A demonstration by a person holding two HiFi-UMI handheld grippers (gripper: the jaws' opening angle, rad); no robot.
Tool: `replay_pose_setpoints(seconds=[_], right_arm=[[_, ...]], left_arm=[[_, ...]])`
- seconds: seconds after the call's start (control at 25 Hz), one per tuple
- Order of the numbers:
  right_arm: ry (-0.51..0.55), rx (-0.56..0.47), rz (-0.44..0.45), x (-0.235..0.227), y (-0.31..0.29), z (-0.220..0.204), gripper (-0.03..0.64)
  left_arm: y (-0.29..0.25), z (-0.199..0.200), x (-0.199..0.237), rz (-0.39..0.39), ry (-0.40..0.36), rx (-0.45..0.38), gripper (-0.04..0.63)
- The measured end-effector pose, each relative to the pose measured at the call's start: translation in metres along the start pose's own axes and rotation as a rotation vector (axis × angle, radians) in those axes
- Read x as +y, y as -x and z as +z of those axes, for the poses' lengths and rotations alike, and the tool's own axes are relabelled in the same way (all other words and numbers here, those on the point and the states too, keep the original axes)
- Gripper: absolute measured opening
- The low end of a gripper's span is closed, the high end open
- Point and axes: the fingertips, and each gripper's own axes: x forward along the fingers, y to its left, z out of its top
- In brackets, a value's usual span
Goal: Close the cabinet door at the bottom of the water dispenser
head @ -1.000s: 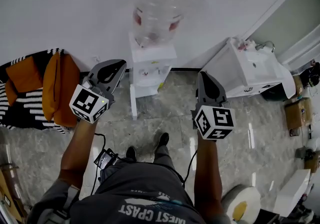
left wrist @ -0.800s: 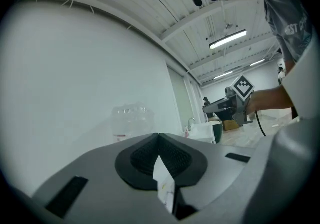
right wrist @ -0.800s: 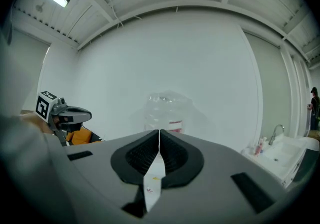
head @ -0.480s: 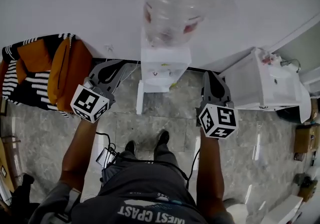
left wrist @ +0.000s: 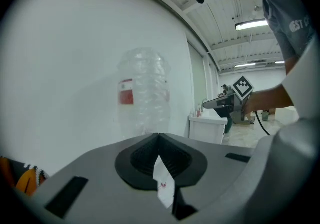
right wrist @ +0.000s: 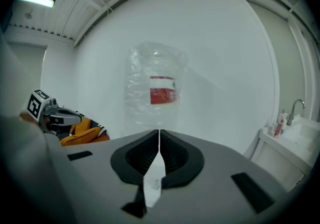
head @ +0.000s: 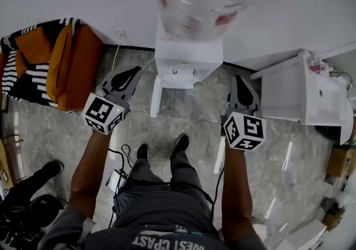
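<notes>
Fingers (left wrist: pixel 142 158) on your left gripper (head: pixel 133 71) are pressed together, empty. Just to its right the cabinet door (head: pixel 156 97), a flat white panel seen edge-on, juts from the boxy white water dispenser (head: pixel 188 59) toward you, so your left is nearer. Your right gripper (head: pixel 240 79), also closed and empty, sits farther right

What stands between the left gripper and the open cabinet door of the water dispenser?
Nothing visible does. Only floor shows between the left gripper and the cabinet door, which juts out from the water dispenser.
</notes>
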Motion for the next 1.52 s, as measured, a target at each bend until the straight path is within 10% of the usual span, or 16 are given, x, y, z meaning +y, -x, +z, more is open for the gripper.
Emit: replay_pose_setpoints(seconds=[1.52], right_arm=[[-0.125,0.317,-0.066,-0.026,-0.097,-0.317,0.031]], left_arm=[[-0.099,-0.422,0.004,-0.020,0.299,0.465,0.017]])
